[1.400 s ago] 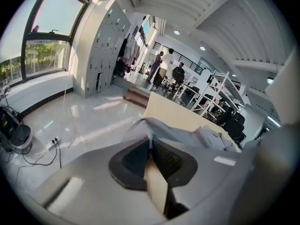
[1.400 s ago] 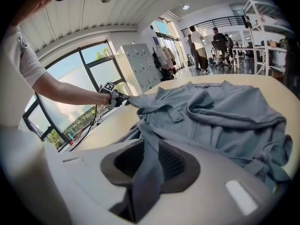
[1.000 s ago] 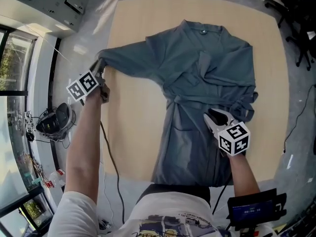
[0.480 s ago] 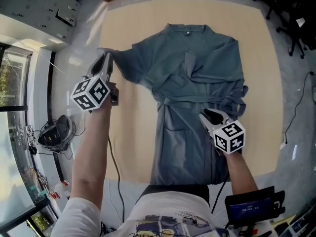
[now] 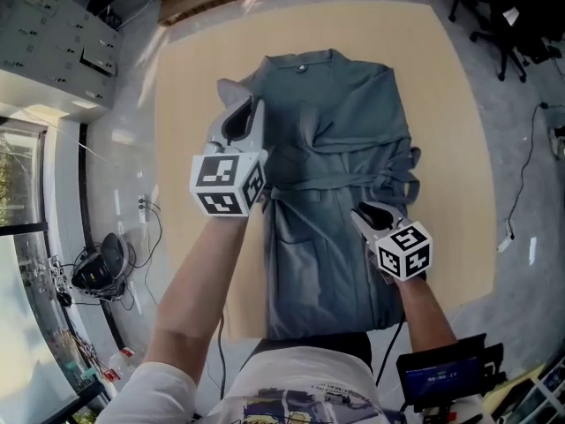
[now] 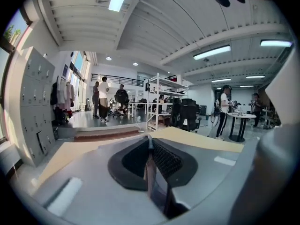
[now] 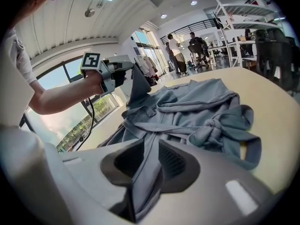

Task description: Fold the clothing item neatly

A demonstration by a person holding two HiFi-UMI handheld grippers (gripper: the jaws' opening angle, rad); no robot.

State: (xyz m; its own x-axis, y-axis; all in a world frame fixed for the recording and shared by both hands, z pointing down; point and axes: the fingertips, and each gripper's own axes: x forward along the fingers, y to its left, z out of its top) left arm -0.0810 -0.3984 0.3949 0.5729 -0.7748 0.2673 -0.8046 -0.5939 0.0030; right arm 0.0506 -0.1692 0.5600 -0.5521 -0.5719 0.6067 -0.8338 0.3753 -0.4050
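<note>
– Grey-blue robe (image 5: 331, 263), where does it lie?
– On the tan worktop (image 5: 446, 148), in the middle. In the head view the collar points to 12 o'clock and the hem to 6 o'clock, toward the person.
– And the left tongs (image 5: 247, 113)?
– They are raised over the robe's shoulder, at about 10 o'clock from its middle. Their jaws stand almost together, with a thin fold of the sleeve (image 5: 231, 88) pinched between them. In the right gripper view the sleeve hangs down from them as a pointed flap, above the rest of the cloth.
– The right tongs (image 5: 364, 215)?
– Low, at about 4 o'clock from the middle, near the robe's right edge. Their jaws are clamped on a thick fold of the robe; the cloth fills the gap between the pads.
– Is the belt (image 5: 309, 184) tied?
– Yes. It crosses the waist, and its knot (image 5: 390, 177) lies at 3 o'clock, just beyond the right tongs.
– Anything around?
– People (image 6: 102, 100) stand far behind, near shelves (image 6: 161, 102) and chairs (image 6: 187, 114).
</note>
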